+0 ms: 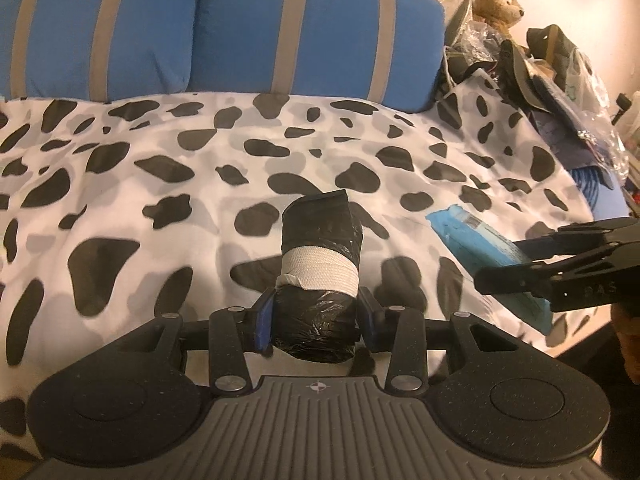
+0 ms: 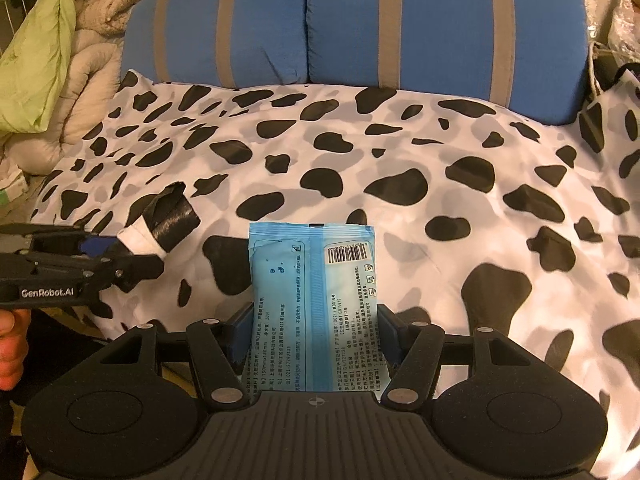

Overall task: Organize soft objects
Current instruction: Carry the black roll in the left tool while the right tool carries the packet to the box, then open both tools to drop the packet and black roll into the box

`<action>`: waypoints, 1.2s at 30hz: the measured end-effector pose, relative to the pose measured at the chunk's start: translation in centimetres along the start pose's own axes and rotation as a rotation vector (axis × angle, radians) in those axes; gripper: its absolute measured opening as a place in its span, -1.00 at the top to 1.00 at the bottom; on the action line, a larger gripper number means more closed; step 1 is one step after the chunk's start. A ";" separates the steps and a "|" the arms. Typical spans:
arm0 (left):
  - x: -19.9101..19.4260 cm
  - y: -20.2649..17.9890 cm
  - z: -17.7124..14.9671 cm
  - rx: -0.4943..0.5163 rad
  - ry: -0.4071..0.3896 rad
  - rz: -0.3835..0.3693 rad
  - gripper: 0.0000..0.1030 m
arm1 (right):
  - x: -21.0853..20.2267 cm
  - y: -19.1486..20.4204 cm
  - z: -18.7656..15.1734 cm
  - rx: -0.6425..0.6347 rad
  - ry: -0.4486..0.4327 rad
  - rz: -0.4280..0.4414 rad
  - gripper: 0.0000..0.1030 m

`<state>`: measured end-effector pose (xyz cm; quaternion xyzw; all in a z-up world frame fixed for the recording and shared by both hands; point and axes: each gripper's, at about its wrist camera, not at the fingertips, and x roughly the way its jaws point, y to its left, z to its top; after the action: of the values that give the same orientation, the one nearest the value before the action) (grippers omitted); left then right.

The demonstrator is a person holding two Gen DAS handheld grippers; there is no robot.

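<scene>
Above the cow-print bedspread (image 1: pixel 168 152), two hand-held grippers are hovering side by side, each carrying one soft item.

Left gripper (image 1: pixel 316 312): its blue pads are pressing on both sides of a roll of black plastic bags (image 1: pixel 318 248), which is banded by a white strip around its middle. The roll is sticking forward from the jaws and is hanging clear of the bedspread. From the right wrist view the same roll (image 2: pixel 168 220) is showing at the left, angled upward from the left gripper (image 2: pixel 116 258), with a person's fingers (image 2: pixel 12 344) visible below it.

Right gripper (image 2: pixel 316 332): its jaws are standing fairly wide and are clamping a flat blue packet of wipes (image 2: pixel 312 292) by its long edges, barcode side facing up. From the left wrist view the packet (image 1: pixel 476 252) is appearing at the right, near the roll, held by the right gripper (image 1: pixel 520 268).

Beyond the bedspread, at its far edge, two blue pillows with grey stripes (image 1: pixel 224 28) are lying next to each other. Right of the pillows, a brown teddy bear (image 1: pixel 498 0) is sitting atop a heap of bags and clear plastic wrap (image 1: pixel 560 76); what the bags are holding cannot be told. Left of the pillows, a green and beige quilt (image 2: pixel 60 52) is lying bunched.
</scene>
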<state>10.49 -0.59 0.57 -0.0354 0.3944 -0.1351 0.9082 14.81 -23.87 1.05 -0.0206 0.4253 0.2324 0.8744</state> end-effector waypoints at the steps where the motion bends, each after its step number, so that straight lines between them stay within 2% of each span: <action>1: -0.3 -0.1 -0.3 -0.002 0.002 -0.003 0.21 | -0.2 0.2 -0.3 0.001 -0.002 0.003 -0.26; 13: -2.8 -0.9 -3.0 -0.033 0.035 0.009 0.21 | -2.2 2.7 -3.7 -0.004 0.024 0.009 -0.26; 23: -4.3 -2.0 -5.2 -0.047 0.094 0.011 0.21 | -3.6 4.5 -6.4 0.009 0.066 0.008 -0.26; 31: -5.3 -2.8 -6.7 -0.082 0.150 0.020 0.21 | -4.4 5.9 -8.3 0.026 0.107 -0.003 -0.26; 36: -5.2 -2.8 -7.4 -0.132 0.228 -0.019 0.19 | -4.9 6.2 -9.2 0.033 0.115 -0.004 -0.26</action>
<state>1.07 -1.57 -0.37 -0.0834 0.5027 -0.1207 0.8519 2.85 -22.39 -0.08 -0.0203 0.4785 0.2218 0.8494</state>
